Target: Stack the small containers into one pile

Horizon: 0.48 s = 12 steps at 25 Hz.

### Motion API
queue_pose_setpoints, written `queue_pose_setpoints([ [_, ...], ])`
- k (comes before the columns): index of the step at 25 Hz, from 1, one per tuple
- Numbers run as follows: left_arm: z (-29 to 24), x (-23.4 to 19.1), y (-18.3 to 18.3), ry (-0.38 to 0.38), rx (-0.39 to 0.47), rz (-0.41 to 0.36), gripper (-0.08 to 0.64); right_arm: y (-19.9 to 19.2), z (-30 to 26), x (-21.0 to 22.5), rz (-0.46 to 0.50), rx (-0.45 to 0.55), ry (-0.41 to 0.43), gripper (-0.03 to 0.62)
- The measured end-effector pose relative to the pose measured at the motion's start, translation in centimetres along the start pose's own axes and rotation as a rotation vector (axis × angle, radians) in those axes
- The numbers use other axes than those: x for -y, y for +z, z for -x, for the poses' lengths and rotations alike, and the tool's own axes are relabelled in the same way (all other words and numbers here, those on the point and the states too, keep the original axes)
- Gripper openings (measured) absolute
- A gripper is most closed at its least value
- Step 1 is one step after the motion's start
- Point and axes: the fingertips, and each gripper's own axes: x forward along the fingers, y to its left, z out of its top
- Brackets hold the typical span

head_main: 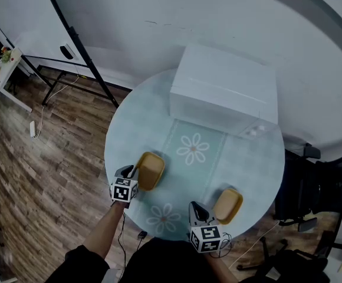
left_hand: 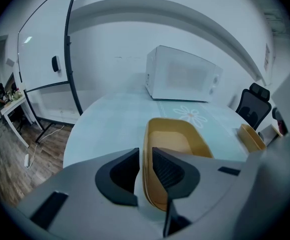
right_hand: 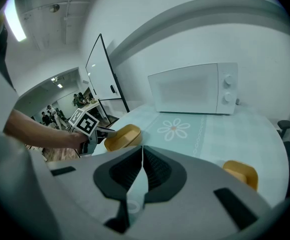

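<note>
Left gripper (head_main: 131, 172) pinched the thin rim of a smooth, rounded yellow container (head_main: 151, 170) by the round counter's (head_main: 135, 117) left edge; right gripper (right_hand: 142, 156), pressed together and empty, sat beside the second container (head_main: 228, 205).

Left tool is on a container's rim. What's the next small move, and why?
Probably move the left tool, with its container, across to the second container by the right tool and set it inside. Its jaws already pinch the rim, the two containers are apart, and the right tool is shut, empty.
</note>
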Motion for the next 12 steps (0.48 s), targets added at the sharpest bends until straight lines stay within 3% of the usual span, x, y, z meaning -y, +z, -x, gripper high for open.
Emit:
queue_pose_setpoints([
  [7, 2.0, 0.4, 1.9, 0.013, 0.069, -0.002, 0.069, 0.2, 0.7, 0.1, 0.004, 0.016, -0.003, 0.026],
  [12, 3.3, 1.9, 3.5, -0.004, 0.112, -0.020, 0.014, 0.3, 1.3, 0.2, 0.005, 0.037, -0.009, 0.026],
])
